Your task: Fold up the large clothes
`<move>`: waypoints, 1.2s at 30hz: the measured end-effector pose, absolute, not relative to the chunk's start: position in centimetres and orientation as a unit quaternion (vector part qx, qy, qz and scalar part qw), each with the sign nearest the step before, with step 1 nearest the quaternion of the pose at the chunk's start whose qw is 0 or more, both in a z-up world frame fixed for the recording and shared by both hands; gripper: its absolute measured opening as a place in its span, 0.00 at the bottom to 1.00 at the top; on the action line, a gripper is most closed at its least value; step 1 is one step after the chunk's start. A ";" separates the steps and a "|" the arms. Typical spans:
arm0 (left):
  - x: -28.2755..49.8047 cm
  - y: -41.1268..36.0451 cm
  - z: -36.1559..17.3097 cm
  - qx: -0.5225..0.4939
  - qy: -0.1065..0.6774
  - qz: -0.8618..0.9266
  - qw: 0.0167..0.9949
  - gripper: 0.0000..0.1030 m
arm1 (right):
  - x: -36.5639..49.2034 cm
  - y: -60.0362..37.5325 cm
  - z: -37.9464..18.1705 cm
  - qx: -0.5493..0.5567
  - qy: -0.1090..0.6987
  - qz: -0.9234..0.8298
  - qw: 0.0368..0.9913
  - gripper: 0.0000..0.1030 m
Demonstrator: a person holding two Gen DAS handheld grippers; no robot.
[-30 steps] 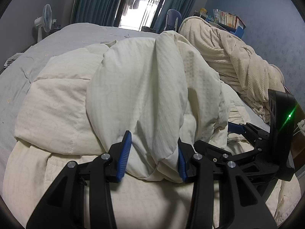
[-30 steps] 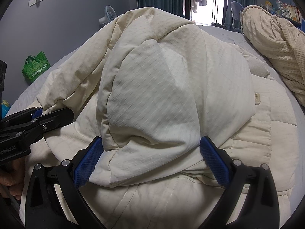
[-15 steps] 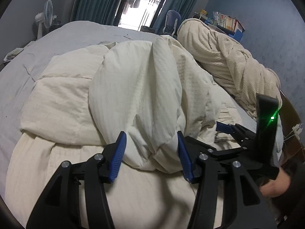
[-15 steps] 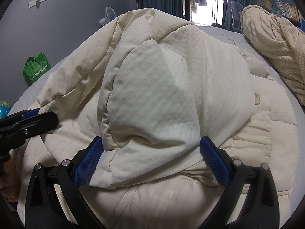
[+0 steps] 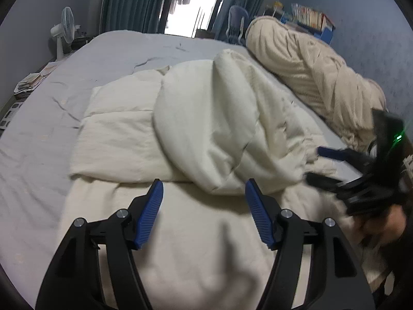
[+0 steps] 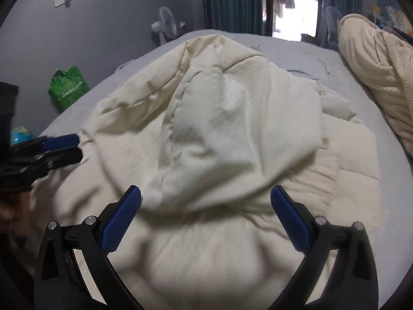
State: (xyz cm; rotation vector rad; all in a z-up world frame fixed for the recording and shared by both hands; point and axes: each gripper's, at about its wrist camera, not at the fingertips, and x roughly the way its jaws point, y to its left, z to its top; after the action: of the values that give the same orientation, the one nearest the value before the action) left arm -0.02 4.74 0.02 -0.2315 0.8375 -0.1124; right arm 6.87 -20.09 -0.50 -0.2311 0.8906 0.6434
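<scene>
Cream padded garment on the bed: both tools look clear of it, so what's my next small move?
Probably reach for the unfolded side of the cream padded garment. The folded-over flap lies released; the left tool, which has just been opening, and the right tool are empty.

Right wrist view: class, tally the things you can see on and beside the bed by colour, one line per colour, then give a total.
Cream: 2, the quilted coat and the knitted blanket
Green: 1, the bag
White: 1, the fan
Grey: 1, the bed sheet
Total: 5
</scene>
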 end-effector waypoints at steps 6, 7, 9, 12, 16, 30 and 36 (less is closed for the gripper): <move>-1.4 7.7 1.5 -0.091 0.439 -0.050 0.893 0.61 | 5.3 -25.9 2.0 -0.137 0.425 0.250 0.859 0.94; -1.5 8.3 1.6 -0.090 0.446 -0.049 0.889 0.61 | 5.2 -27.0 2.2 -0.139 0.429 0.239 0.860 0.94; -2.4 10.1 1.9 -0.093 0.459 -0.045 0.882 0.61 | 5.2 -29.6 2.5 -0.133 0.441 0.227 0.858 0.94; -3.2 12.1 1.7 -0.097 0.484 -0.046 0.868 0.62 | 5.0 -33.3 2.3 -0.116 0.457 0.205 0.858 0.94; -4.2 14.8 0.6 -0.144 0.534 -0.053 0.831 0.63 | 4.7 -38.1 1.3 -0.070 0.496 0.178 0.847 0.94; -5.9 17.2 -4.3 -0.185 0.674 -0.057 0.713 0.63 | 3.2 -42.4 -5.6 0.128 0.654 0.259 0.700 0.94; -7.7 14.5 -4.3 -0.157 0.690 -0.058 0.704 0.63 | 2.1 -41.2 -5.3 0.113 0.656 0.285 0.690 0.94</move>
State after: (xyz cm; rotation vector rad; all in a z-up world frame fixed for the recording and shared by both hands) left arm -7.66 14.49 -4.28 -0.3488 1.5339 -0.1290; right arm 2.11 -41.19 -5.30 0.2516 1.4674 0.6378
